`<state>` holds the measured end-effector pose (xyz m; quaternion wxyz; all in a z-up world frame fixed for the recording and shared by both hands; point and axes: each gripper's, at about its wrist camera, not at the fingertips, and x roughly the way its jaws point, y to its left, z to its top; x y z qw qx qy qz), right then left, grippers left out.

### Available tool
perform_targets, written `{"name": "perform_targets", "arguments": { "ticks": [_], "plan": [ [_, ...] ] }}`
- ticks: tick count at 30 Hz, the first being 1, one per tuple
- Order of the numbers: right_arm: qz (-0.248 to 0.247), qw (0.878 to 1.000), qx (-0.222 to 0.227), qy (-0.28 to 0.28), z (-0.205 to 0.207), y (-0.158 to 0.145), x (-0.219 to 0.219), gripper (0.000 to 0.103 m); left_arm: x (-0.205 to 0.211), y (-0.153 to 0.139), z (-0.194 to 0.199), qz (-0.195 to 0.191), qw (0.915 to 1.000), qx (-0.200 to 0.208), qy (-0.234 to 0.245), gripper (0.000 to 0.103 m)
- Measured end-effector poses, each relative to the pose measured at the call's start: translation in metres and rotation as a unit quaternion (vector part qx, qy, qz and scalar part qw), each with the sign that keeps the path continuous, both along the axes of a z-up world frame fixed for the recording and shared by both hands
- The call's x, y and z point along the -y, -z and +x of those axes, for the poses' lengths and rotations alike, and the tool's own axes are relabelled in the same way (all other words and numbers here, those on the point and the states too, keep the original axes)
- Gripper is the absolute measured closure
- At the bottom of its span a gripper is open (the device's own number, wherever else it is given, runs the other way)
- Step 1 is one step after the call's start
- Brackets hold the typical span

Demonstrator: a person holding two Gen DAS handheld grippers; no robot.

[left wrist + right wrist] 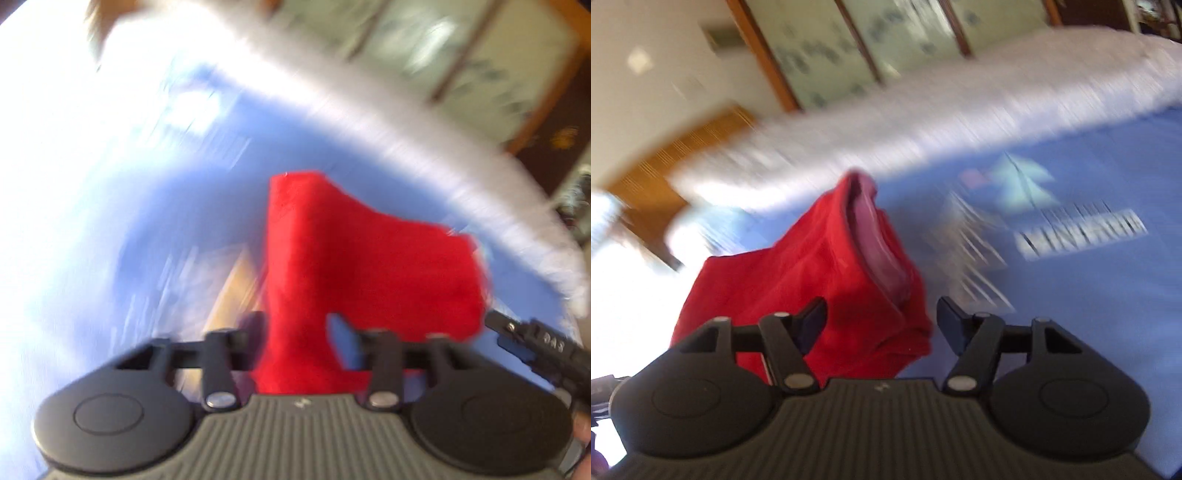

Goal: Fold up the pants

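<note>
The red pants [354, 258] hang bunched in front of my left gripper [306, 343], whose jaws stand apart with red cloth between them; the frame is too blurred to show a grip. In the right wrist view the red pants [812, 280] lie in a heap on the blue sheet [1071, 295], pale pink lining showing in an opening. My right gripper [882, 325] is open, its left finger [812, 317] over the cloth, its right finger [951, 325] over the sheet. The other gripper [543, 347] shows at the right edge of the left wrist view.
The blue sheet [184, 221] has printed white markings [1078, 232] and a fluffy white border [923, 118] along its far side. Beyond it stand glass-panelled doors with wooden frames [857, 48] and a wooden piece of furniture [665, 166].
</note>
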<state>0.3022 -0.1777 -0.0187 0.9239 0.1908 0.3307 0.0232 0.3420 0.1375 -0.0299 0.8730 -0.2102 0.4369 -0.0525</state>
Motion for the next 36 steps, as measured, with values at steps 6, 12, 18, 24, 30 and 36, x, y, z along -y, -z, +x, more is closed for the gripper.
{"name": "perform_targets", "arguments": {
  "ticks": [6, 12, 18, 24, 30, 36],
  "plan": [
    [0.040, 0.998, -0.037, -0.028, -0.066, 0.031, 0.010, 0.046, -0.002, 0.003, -0.096, -0.018, 0.9995, 0.023, -0.011, 0.073],
    [0.055, 0.996, -0.049, -0.052, -0.155, -0.001, 0.013, 0.046, 0.032, -0.026, -0.182, 0.053, 0.9972, 0.033, 0.042, 0.071],
    [0.028, 0.998, -0.020, -0.051, -0.243, -0.041, 0.019, 0.046, 0.088, -0.057, -0.257, 0.113, 0.9883, 0.049, 0.090, 0.047],
    [0.015, 1.000, 0.014, -0.010, -0.317, -0.061, 0.026, 0.046, 0.131, -0.086, -0.321, 0.165, 0.9740, 0.096, 0.122, 0.013],
    [0.035, 0.998, 0.033, 0.033, -0.374, -0.060, 0.027, 0.043, 0.151, -0.101, -0.362, 0.188, 0.9678, 0.111, 0.126, 0.001],
    [0.021, 0.998, 0.053, 0.023, -0.391, -0.069, 0.019, 0.042, 0.155, -0.112, -0.380, 0.215, 0.9616, 0.136, 0.102, 0.000]
  ]
}}
